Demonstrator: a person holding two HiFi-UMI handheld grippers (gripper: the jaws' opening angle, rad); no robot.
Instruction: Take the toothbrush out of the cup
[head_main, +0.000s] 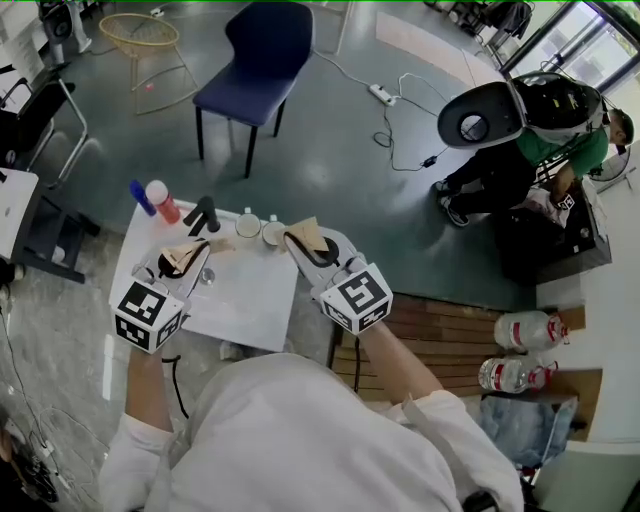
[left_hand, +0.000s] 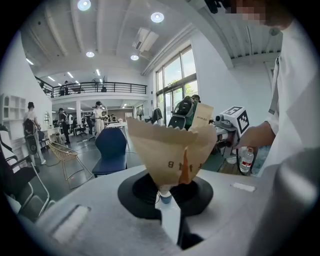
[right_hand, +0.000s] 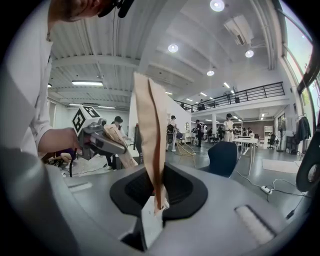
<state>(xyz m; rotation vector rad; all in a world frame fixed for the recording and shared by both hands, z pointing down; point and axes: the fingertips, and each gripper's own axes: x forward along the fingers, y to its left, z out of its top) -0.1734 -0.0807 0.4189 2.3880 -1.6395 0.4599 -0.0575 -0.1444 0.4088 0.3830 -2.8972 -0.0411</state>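
Paper occupies both grippers: left gripper (left_hand: 165, 197) pinches a paper cone (left_hand: 170, 147), right gripper (right_hand: 152, 200) pinches a folded paper (right_hand: 150, 140). Cups (head_main: 248, 226) stand at the table's (head_main: 250, 300) far edge; no toothbrush is discernible. Loaded jaws could topple a cup.

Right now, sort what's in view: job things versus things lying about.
Job: left gripper, shut on opened paper filter; right gripper, shut on flat paper filter; pale cups; no toothbrush visible.
Lying about: red bottle; blue item; black object; blue chair; water bottles on the floor.
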